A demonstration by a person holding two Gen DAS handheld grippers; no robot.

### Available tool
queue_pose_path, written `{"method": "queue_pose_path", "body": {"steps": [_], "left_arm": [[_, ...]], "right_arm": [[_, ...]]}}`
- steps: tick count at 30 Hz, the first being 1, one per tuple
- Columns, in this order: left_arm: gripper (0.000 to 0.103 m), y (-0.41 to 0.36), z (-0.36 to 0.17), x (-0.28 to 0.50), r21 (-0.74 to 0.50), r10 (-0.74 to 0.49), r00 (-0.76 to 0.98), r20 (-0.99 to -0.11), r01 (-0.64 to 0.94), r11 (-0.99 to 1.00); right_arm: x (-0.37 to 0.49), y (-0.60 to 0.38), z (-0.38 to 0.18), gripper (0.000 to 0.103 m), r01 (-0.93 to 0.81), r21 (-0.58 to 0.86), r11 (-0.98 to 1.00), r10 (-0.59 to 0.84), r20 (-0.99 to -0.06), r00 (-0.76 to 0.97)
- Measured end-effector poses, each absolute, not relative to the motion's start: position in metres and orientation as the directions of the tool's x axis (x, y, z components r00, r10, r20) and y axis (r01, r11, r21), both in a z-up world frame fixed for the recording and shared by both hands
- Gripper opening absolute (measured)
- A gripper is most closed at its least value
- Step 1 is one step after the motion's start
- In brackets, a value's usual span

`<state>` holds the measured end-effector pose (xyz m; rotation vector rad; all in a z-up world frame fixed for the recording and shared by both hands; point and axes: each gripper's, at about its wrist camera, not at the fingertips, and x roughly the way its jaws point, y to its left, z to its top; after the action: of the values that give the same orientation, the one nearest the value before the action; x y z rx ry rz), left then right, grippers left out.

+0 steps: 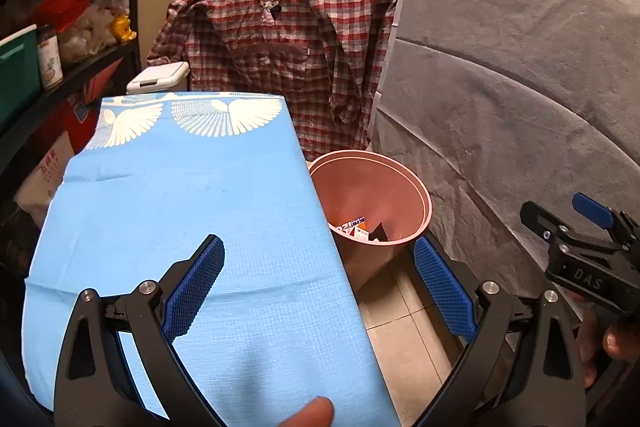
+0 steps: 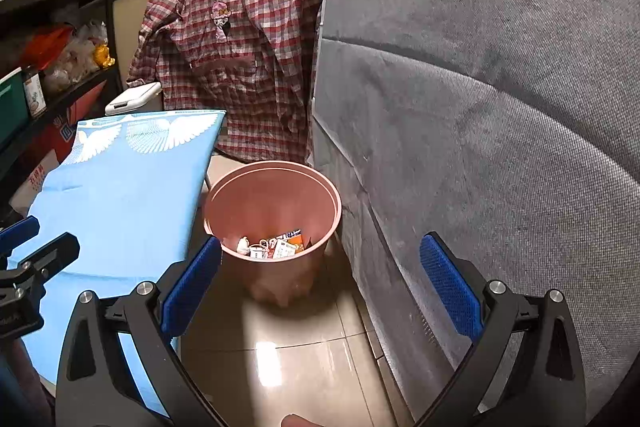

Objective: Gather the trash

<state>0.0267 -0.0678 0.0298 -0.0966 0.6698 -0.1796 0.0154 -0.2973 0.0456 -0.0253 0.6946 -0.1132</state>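
Note:
A pink plastic bin [image 1: 384, 187] [image 2: 280, 187] stands on the tiled floor beside a table with a blue cloth [image 1: 180, 207] [image 2: 120, 179]. Several scraps of trash [image 2: 276, 247] [image 1: 362, 229] lie at its bottom: wrappers and small packets. My left gripper [image 1: 320, 271] is open over the table's right edge, nothing between its blue pads. My right gripper [image 2: 320, 267] is open above the floor in front of the bin, also with nothing in it. The right gripper [image 1: 576, 227] shows at the right of the left wrist view.
A grey padded cover [image 2: 500, 107] forms a wall right of the bin. A red checked shirt [image 1: 280, 39] hangs behind the bin. A dark shelf rack [image 1: 60, 59] with jars and bags stands at the left. A white lidded box [image 1: 160, 77] sits behind the table.

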Motion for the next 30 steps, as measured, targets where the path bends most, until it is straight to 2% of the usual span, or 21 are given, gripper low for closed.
{"method": "queue_pose_path", "body": {"steps": [9,30], "left_arm": [[0.093,-0.083,0.019,0.040,-0.137,-0.191,0.752,-0.631,0.134,0.981],[0.093,-0.088,0.021,0.045,-0.133,-0.193,0.760,-0.621,0.141,0.981]], "right_arm": [[0.019,-0.303,0.043,0.098,0.105,-0.042,0.994,-0.107,-0.648,0.754],[0.020,-0.308,0.043,0.098,0.117,-0.023,0.993,-0.103,-0.651,0.752]]}}
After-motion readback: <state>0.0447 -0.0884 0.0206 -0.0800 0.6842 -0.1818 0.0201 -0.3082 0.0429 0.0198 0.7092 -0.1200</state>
